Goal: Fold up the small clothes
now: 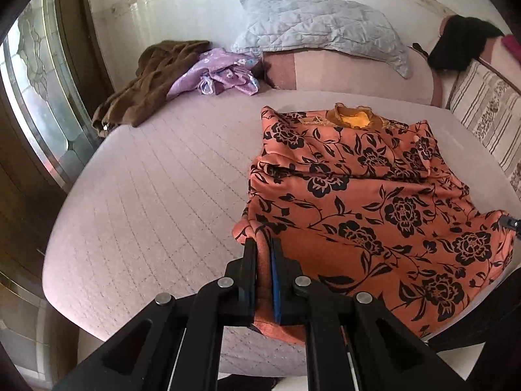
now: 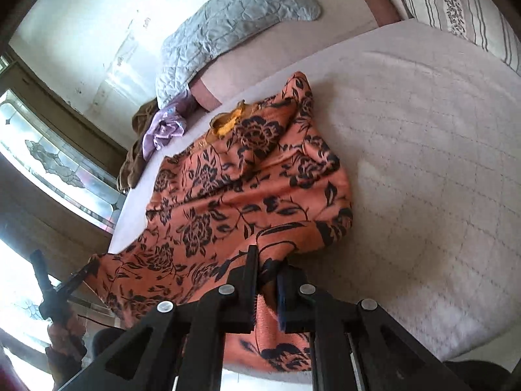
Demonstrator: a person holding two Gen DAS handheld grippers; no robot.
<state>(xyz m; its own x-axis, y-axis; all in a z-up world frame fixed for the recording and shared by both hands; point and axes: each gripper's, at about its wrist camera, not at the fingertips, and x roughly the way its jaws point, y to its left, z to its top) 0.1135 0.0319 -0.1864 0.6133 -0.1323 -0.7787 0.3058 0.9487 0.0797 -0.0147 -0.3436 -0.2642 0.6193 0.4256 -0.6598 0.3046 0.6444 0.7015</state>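
An orange garment with black flowers lies spread on the pale quilted bed, its yellow-lined neck at the far end. My left gripper is shut on the garment's near left hem corner. My right gripper is shut on the near right hem corner of the same garment. The left gripper shows at the left of the right wrist view, holding the other corner. The right gripper's tip shows at the right edge of the left wrist view.
A brown garment and a purple flowered garment lie heaped at the bed's far left. A grey quilted pillow leans on the wall. A striped cushion and black cloth are at the right. A glass-panelled door stands left.
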